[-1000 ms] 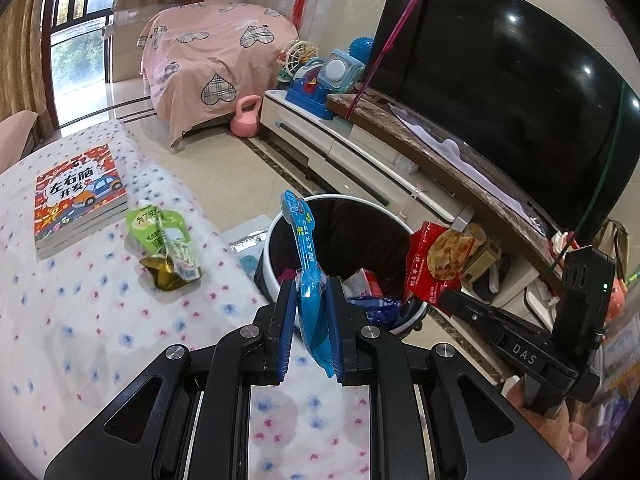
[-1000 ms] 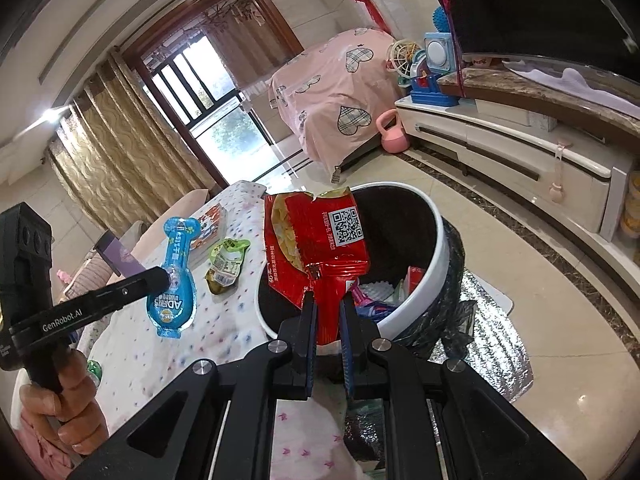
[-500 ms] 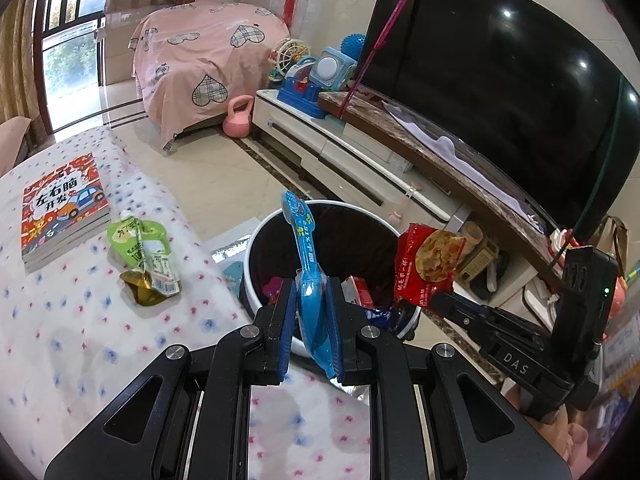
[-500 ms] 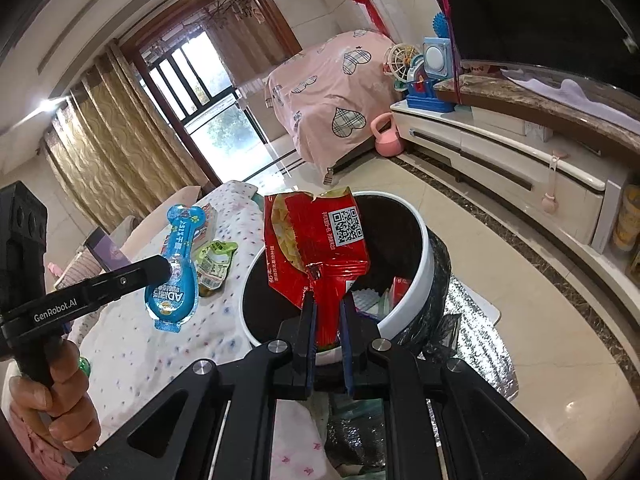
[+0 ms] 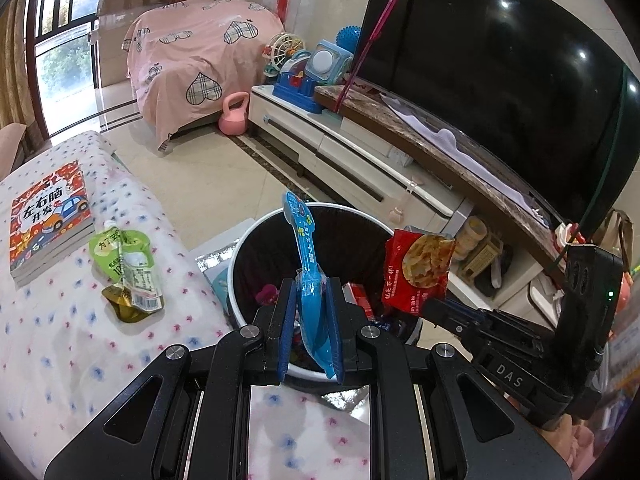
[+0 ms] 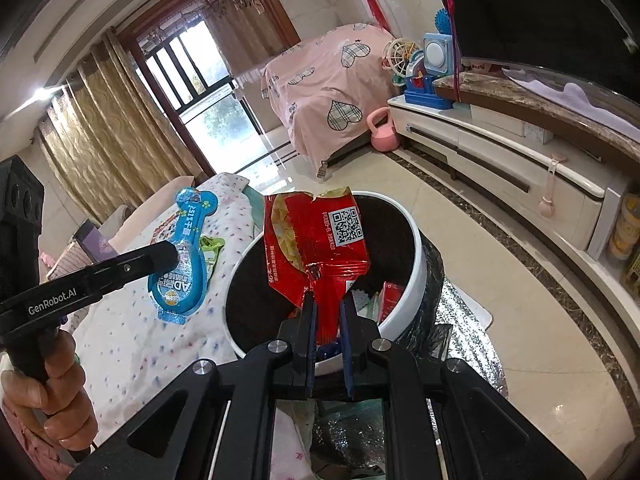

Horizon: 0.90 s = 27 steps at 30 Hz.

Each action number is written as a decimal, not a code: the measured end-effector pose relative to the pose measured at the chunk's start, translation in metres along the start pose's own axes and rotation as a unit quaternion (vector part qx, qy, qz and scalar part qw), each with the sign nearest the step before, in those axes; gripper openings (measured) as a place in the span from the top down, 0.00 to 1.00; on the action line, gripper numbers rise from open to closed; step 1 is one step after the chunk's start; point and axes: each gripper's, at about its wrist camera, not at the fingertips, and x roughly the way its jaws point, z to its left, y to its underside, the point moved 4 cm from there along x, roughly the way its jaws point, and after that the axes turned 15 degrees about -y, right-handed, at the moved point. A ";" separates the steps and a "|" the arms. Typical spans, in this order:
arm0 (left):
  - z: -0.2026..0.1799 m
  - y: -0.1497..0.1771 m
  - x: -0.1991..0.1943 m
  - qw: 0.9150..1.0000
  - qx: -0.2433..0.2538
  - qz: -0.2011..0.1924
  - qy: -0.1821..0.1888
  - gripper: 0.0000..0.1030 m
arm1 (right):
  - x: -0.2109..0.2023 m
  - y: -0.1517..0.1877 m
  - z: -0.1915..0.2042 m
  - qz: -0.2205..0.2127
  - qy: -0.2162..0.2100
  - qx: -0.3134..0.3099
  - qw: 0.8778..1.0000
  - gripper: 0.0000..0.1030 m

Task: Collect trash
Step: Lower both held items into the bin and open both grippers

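Two tools over the bin (image 5: 240,264), left tool (image 5: 311,332) clamping blue packet (image 5: 308,276), right tool (image 6: 328,340) clamping red wrapper (image 6: 320,248)

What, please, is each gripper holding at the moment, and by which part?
Left gripper: blue packet, lower body. Right gripper: red snack bag, bottom edge.

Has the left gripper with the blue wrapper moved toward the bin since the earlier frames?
Yes. In the left wrist view the left gripper, shut on the blue wrapper, has closed in on the trash bin; the wrapper now hangs over the bin's opening.
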 end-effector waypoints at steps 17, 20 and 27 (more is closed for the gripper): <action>-0.010 -0.010 0.026 1.000 0.011 0.017 -0.006 0.86 | 0.022 -0.015 -0.004 0.031 0.023 -0.016 0.999 0.90; -0.010 -0.010 0.032 1.000 0.012 0.024 -0.007 0.86 | 0.025 -0.016 -0.005 0.039 0.029 -0.019 0.999 0.90; -0.012 -0.008 0.043 0.999 0.013 0.040 -0.005 0.86 | 0.035 -0.019 -0.009 0.064 0.042 -0.026 0.997 0.90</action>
